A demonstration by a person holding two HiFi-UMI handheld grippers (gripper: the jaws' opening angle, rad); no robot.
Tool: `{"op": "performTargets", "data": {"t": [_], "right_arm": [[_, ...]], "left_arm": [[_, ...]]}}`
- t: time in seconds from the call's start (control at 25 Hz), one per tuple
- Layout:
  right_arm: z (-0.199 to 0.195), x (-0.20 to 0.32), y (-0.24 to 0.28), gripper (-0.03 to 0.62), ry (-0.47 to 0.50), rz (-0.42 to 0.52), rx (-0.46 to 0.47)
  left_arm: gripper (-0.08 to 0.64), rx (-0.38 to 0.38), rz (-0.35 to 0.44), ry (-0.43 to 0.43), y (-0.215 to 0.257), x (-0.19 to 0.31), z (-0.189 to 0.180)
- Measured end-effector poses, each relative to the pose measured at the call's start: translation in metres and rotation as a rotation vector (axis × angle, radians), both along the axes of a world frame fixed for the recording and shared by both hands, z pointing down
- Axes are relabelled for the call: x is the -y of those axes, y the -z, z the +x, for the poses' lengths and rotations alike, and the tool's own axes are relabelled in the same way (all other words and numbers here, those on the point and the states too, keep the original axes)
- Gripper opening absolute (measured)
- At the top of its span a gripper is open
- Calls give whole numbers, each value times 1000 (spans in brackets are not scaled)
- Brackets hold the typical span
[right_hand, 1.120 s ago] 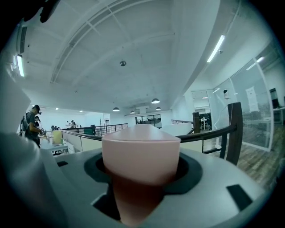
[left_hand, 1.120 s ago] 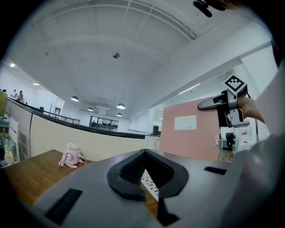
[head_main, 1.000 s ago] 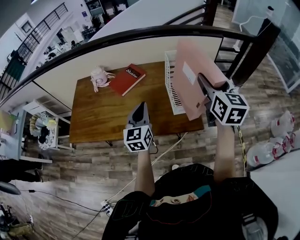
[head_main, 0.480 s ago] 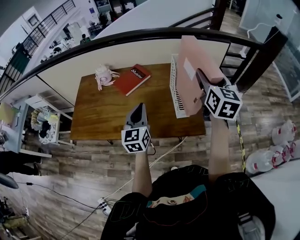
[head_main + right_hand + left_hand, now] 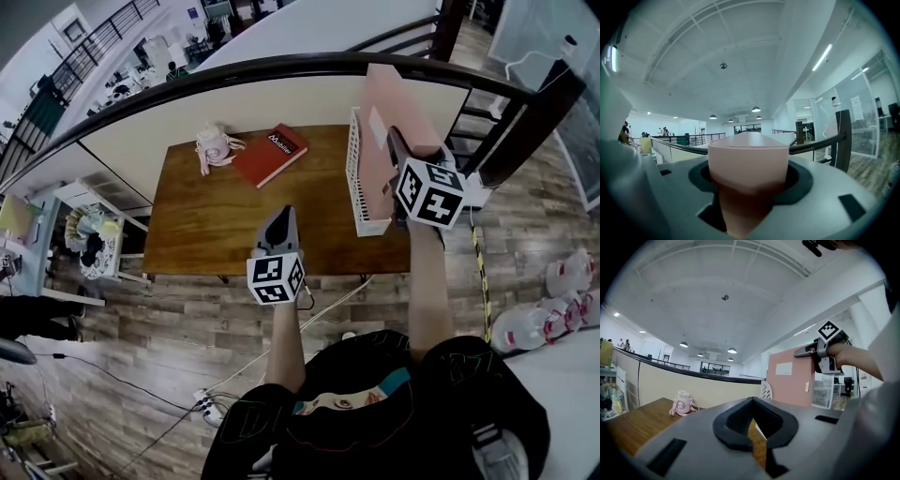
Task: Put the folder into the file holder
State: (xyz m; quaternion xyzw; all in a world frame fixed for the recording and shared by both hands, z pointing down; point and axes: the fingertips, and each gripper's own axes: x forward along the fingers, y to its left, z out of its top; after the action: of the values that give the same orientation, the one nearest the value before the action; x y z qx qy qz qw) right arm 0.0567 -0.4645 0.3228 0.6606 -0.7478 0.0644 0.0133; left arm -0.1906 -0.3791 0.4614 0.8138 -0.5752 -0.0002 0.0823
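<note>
My right gripper [image 5: 397,159] is shut on a pink folder [image 5: 382,131] and holds it upright over the white slatted file holder [image 5: 357,178] at the right end of the wooden table [image 5: 225,220]. The folder's lower edge is down at the holder; whether it is inside I cannot tell. In the right gripper view the folder [image 5: 747,173] fills the space between the jaws. In the left gripper view the folder [image 5: 790,380] stands beside the holder [image 5: 766,390], with the right gripper [image 5: 806,350] on its top edge. My left gripper [image 5: 280,216] hovers over the table's front edge, shut and holding nothing.
A red book [image 5: 270,154] and a small pink bottle [image 5: 214,145] lie at the table's far side. A black curved railing [image 5: 234,75] runs behind the table. White bags [image 5: 553,305] sit on the floor at the right, a cable [image 5: 323,305] in front.
The right gripper has carried the folder left and down onto the file holder and turned it more upright. The left gripper has hardly moved.
</note>
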Motion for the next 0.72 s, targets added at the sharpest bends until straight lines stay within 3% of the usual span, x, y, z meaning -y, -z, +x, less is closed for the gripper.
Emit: {"op": "performTargets", "data": {"t": [0.4,0.72], "right_arm": [[-5,15,-34,288,-44,8,1],[-14,10,-121,291,-25,-62,-27]], "left_arm": [[-3,15,-24,15,-5,-3,-4],[-3,21,-66,25,-23,-11,-9]]}}
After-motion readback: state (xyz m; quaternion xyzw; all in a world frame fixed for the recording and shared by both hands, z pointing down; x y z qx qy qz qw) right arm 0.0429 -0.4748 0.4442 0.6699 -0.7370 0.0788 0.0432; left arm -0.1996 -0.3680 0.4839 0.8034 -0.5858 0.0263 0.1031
